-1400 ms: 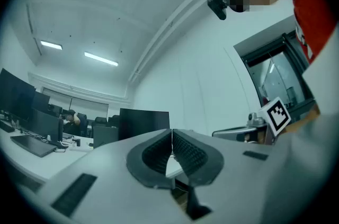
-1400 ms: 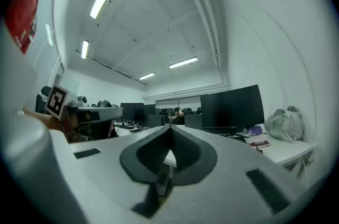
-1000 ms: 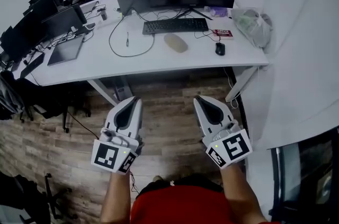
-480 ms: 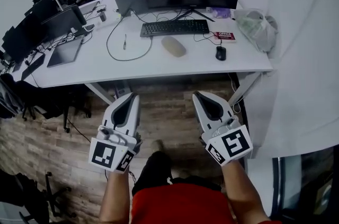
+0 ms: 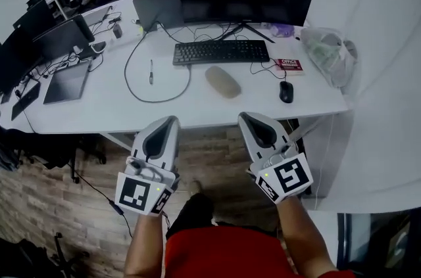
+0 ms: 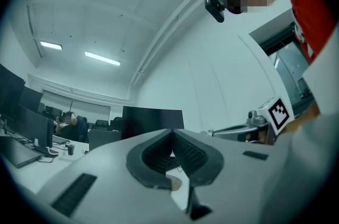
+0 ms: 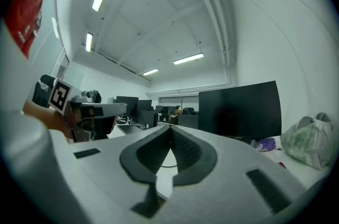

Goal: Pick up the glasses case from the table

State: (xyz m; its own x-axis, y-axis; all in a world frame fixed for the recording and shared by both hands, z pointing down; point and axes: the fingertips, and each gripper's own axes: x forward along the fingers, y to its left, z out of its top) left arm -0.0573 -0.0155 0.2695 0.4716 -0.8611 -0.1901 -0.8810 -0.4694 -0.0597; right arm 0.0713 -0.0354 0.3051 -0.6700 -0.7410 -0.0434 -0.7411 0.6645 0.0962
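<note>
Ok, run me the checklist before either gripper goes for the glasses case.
1. Glasses case on the table, in front of the keyboard, in plain view: ok.
2. Nothing lying on the case, and the mouse sits apart from it: ok.
3. Right gripper jaws apart for a grab: not ok, they are together and empty.
4. Left gripper empty: ok, jaws together on nothing.
5. Grippers at the case: not ok, both are at the table's near edge, short of it.
</note>
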